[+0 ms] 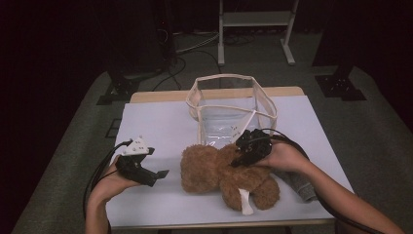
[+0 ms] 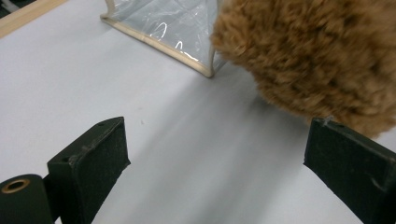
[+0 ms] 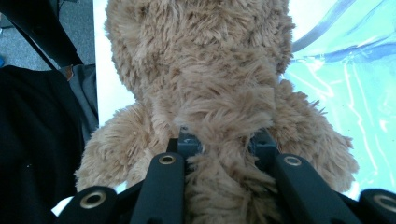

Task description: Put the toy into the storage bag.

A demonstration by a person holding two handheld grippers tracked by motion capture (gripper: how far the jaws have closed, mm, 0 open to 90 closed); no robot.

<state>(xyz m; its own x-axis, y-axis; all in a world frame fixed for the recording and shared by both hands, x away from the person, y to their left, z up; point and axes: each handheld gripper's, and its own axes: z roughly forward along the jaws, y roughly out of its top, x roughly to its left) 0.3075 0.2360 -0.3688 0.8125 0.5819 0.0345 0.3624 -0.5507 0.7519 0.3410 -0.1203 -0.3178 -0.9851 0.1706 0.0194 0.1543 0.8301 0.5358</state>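
A brown plush teddy bear [image 1: 224, 175] lies on the white table top [image 1: 160, 126], a white tag at its lower end. My right gripper [image 1: 242, 157] is shut on the bear [image 3: 210, 93]; its jaws pinch the fur of the body in the right gripper view. My left gripper [image 1: 160, 174] rests low at the left of the bear, open. In the left gripper view its two black pads [image 2: 100, 154] stand wide apart over bare table, and the bear's fur [image 2: 313, 56] sits just beyond the right pad. A clear plastic bag with cream trim [image 1: 229, 105] stands open behind the bear.
A grey cloth [image 1: 299, 185] lies under the right forearm near the table's right edge. Black cables trail from both grippers. Beyond the table's far edge are dark stands and a white frame [image 1: 255, 29] on the floor.
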